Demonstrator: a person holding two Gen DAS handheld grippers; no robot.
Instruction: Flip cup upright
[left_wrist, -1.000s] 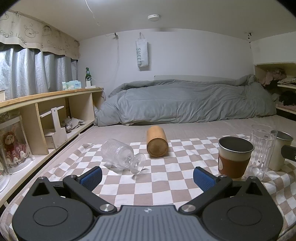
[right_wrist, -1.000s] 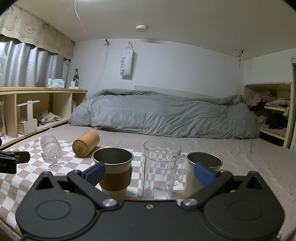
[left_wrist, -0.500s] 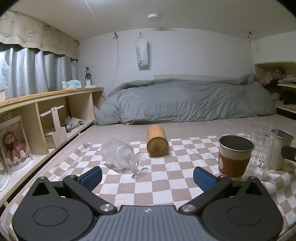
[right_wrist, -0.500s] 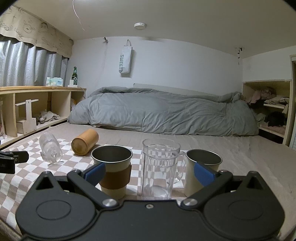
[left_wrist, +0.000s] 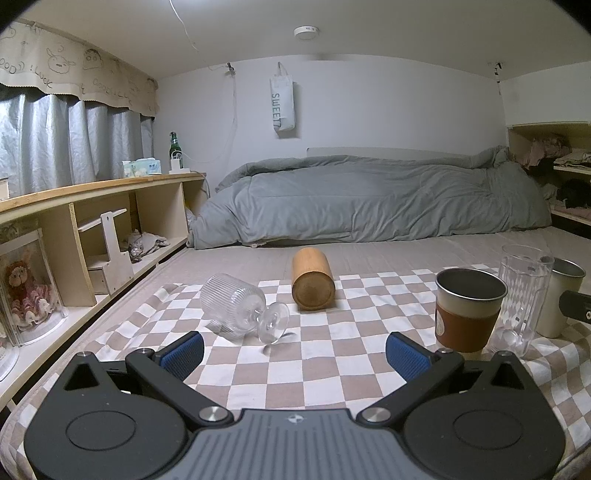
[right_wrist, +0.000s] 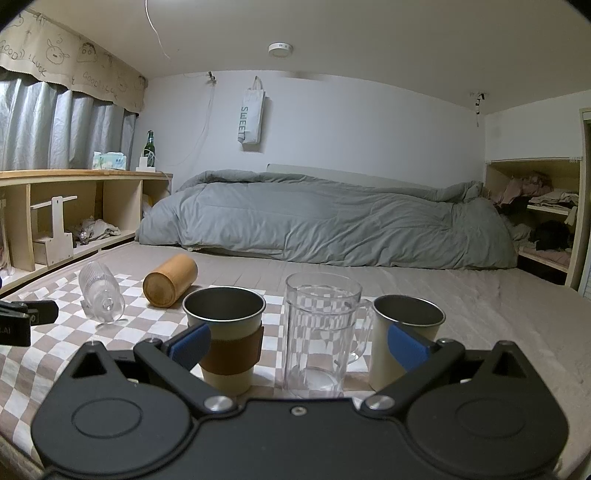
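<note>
Two cups lying tipped on checked cloth (left_wrist: 325, 354), goblet (left_wrist: 240, 308) beside wooden cup (left_wrist: 312, 282), left gripper (left_wrist: 294, 352) and right gripper (right_wrist: 299, 343) hovering wide open, gripping nothing.

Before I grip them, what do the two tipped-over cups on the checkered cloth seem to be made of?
Ribbed goblet: clear glass or possibly hard plastic, glossy; the cloth pattern shows through it and its foot glints. Brown cylinder cup: apparently wood or bamboo, matte; ring-like grain shows on its flat end. Both lie on their sides.
</note>
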